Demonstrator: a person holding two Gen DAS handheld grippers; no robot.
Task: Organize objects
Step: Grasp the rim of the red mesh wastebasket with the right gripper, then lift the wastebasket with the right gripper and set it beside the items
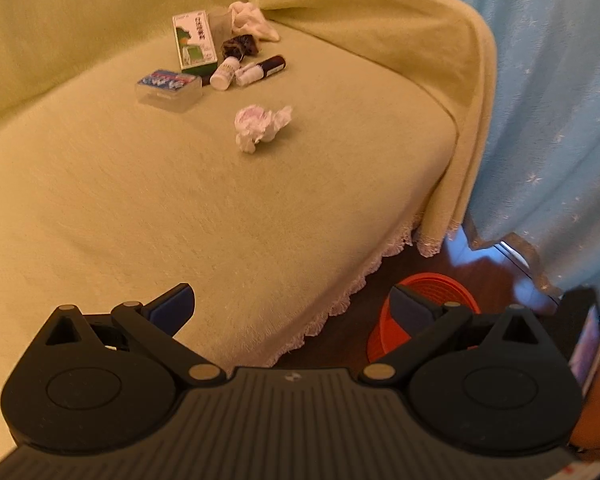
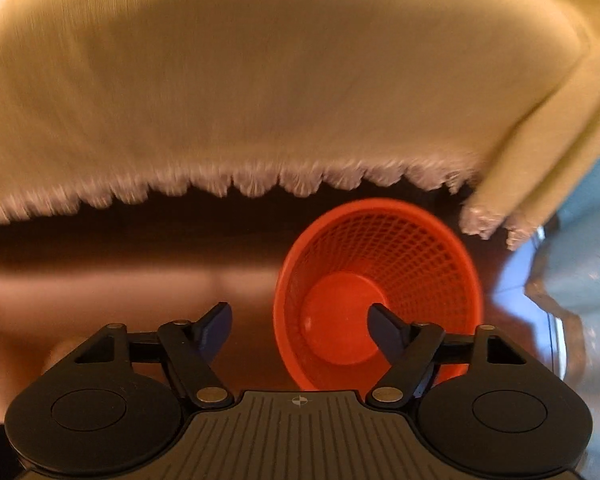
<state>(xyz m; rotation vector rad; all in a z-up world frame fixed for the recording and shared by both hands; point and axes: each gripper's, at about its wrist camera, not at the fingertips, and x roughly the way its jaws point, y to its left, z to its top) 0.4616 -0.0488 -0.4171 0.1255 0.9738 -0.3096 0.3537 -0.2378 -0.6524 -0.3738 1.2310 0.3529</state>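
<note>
Both the left gripper (image 1: 292, 308) and right gripper (image 2: 300, 326) stand spread and empty, the right above a round orange mesh basket (image 2: 380, 240) beside the fuzzy yellow, lace-edged sofa cover (image 2: 260, 80)

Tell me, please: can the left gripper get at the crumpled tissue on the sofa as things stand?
Probably yes. The left gripper is open and empty, and only bare sofa cover lies between it and the crumpled tissue, which sits apart from the other items.

Crumpled white tissue (image 1: 260, 126) lay on the sofa cover, ahead of the left gripper (image 1: 292, 308); boxes and small bottles clustered farther ahead. The red mesh basket (image 2: 380, 280) stood upright, empty, below the right gripper (image 2: 300, 324).
</note>
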